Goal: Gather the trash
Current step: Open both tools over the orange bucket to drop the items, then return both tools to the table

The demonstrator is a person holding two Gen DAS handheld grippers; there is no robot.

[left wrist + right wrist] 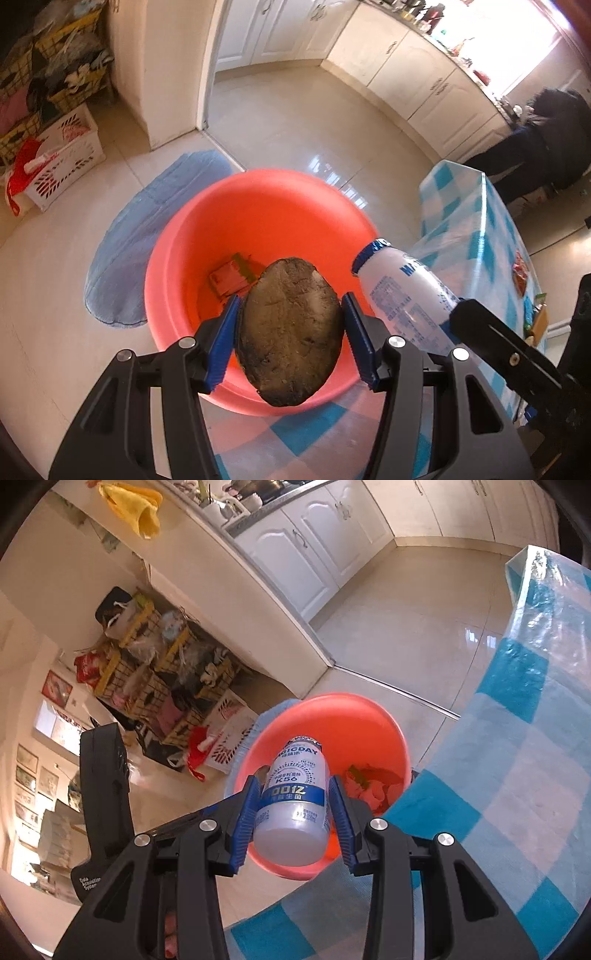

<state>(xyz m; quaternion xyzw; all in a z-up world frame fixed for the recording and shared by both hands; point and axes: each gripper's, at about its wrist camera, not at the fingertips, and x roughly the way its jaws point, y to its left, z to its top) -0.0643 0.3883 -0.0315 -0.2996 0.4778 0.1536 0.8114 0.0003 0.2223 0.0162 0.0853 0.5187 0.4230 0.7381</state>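
Observation:
My left gripper (290, 314) is shut on a flat brown oval lump (290, 332), dark at its edges, held above an orange-red basin (258, 214) on the floor. A small carton (231, 277) lies inside the basin. My right gripper (295, 805) is shut on a white plastic bottle with a blue label (295, 797), held over the same basin (354, 716), which holds scraps of wrapper (369, 782). The bottle also shows in the left wrist view (402, 295), at the right of the basin.
A table with a blue and white checked cloth (469, 229) stands right beside the basin, also in the right wrist view (517, 775). A blue mat (147, 229) lies under the basin. A white crate (66, 155) and cluttered shelves stand at the left. A person (546, 136) stands at the counter.

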